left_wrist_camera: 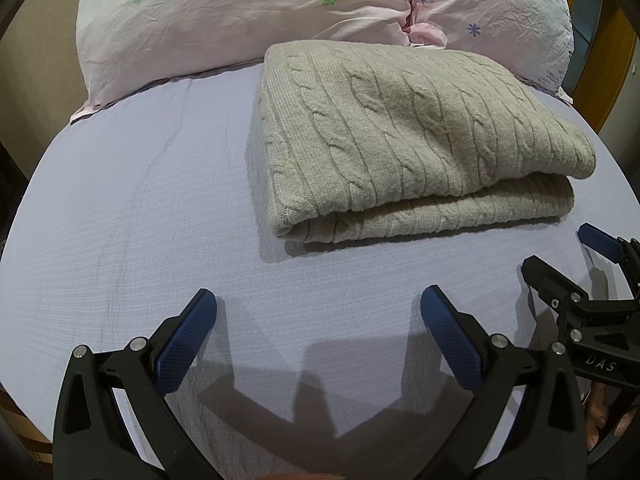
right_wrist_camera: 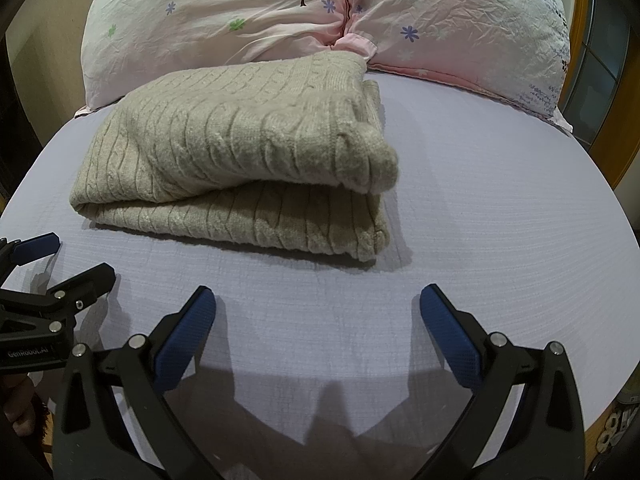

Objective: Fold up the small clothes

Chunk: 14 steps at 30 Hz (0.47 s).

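A beige cable-knit sweater (left_wrist_camera: 404,136) lies folded in layers on the lavender bed sheet (left_wrist_camera: 140,208). It also shows in the right wrist view (right_wrist_camera: 240,160), to the upper left. My left gripper (left_wrist_camera: 319,304) is open and empty, hovering over the sheet in front of the sweater. My right gripper (right_wrist_camera: 318,302) is open and empty too, in front of the sweater's right end. In the left wrist view the right gripper (left_wrist_camera: 560,252) shows at the right edge. In the right wrist view the left gripper (right_wrist_camera: 76,256) shows at the left edge.
Two pink floral pillows (left_wrist_camera: 240,12) (right_wrist_camera: 460,24) lie at the head of the bed behind the sweater. A wooden frame (right_wrist_camera: 612,128) stands at the right. Bare sheet (right_wrist_camera: 500,200) stretches to the sweater's right.
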Tool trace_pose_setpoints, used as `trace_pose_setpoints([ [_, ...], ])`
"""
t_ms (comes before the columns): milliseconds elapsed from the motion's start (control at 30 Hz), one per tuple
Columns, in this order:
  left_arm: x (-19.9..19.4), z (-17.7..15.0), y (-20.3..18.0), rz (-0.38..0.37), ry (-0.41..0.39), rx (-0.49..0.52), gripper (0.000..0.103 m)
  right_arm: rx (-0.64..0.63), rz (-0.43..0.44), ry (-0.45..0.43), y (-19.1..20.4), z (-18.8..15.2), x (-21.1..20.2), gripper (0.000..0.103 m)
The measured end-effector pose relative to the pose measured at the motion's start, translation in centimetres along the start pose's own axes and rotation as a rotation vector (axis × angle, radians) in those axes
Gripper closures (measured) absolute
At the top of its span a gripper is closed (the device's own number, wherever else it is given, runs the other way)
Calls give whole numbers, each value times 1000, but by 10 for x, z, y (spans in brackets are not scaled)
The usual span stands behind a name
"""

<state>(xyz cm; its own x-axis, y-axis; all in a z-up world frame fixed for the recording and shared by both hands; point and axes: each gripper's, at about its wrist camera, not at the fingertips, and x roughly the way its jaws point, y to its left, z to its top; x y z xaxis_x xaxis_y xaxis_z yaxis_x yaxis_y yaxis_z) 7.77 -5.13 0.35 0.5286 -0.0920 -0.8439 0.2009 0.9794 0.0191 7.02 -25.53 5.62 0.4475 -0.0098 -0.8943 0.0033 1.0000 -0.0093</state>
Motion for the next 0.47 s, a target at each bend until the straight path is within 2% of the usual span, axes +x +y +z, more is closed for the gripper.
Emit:
trace_pose_setpoints([
  [467,1,1,3,2,-4,-1,1,0,0,0,0,1,0,2],
])
